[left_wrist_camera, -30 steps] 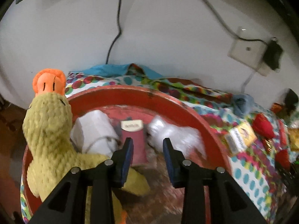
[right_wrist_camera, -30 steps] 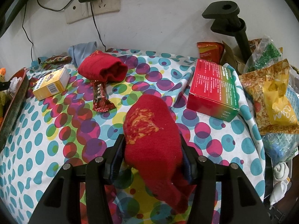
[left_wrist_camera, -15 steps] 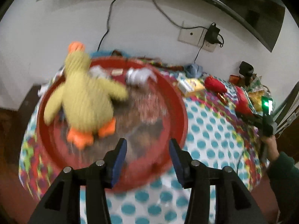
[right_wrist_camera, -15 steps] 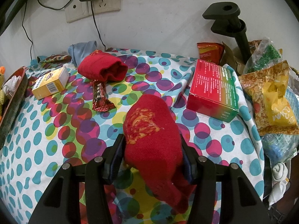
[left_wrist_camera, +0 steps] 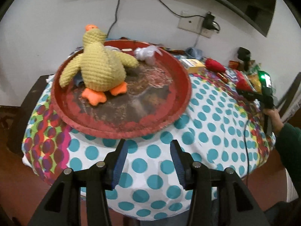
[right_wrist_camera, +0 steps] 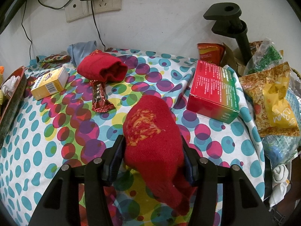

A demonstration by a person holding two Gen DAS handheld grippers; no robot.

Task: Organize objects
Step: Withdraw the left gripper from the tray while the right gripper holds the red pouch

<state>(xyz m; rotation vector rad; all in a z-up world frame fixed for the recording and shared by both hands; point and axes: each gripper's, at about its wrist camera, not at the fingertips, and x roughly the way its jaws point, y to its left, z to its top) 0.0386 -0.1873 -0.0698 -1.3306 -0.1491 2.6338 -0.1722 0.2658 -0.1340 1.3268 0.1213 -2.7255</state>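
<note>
The left gripper hovers level before the round red tray, jaws apart, empty. The right gripper clamps a red knitted sock, seemingly above the dotted surface.

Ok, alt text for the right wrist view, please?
The right gripper clamps a red sock above a polka-dot tablecloth. Beyond lie a second red sock, a snack bar, a yellow box and a red-green box.

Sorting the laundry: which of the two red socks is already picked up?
The red sock with yellow stitching, clamped in the right gripper. The other, rolled red sock lies untouched farther back, above the candy bar.
</note>
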